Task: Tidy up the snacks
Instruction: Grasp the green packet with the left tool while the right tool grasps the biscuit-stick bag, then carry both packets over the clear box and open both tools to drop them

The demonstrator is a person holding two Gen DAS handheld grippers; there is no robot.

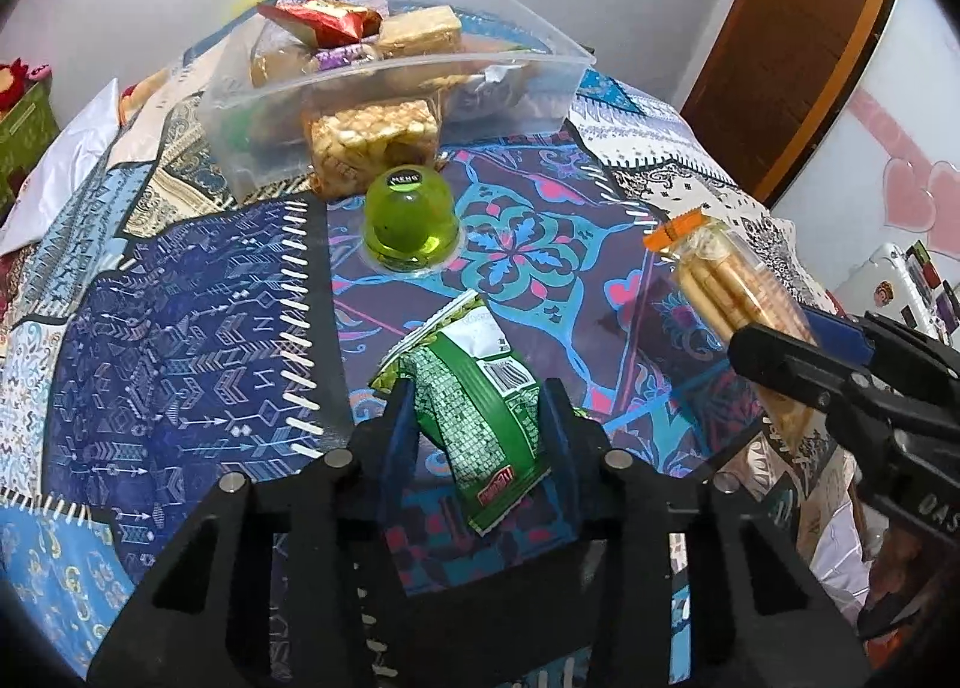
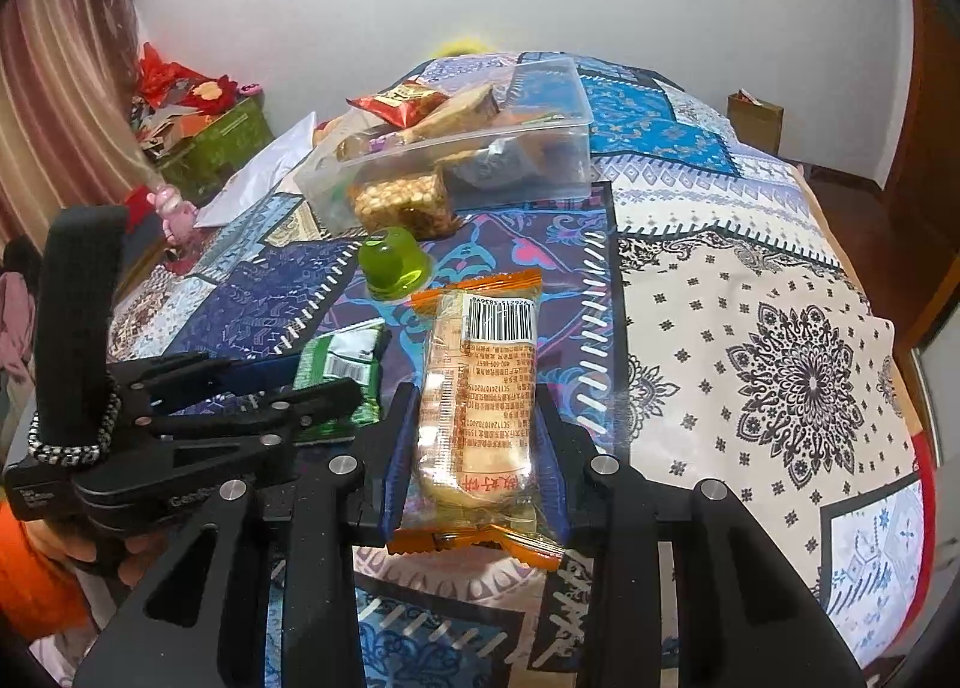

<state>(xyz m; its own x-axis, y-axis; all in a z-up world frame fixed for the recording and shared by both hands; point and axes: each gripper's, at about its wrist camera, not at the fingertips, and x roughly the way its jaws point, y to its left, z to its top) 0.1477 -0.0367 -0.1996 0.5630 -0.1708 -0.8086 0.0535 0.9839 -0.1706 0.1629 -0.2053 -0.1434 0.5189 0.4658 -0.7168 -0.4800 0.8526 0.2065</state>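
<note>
The left wrist view looks forward and down along its own fingers from low over the patterned cloth (image 1: 180,292), close to it, facing the far wall. The right wrist view sits beside it, to its right, faces much the same way and is about as near. Both share the middle of the cloth: the green jelly cup (image 1: 411,220) (image 2: 393,265), the clear container (image 1: 390,81) (image 2: 456,147) beyond it, and each camera catches the other's gripper at its edge
</note>
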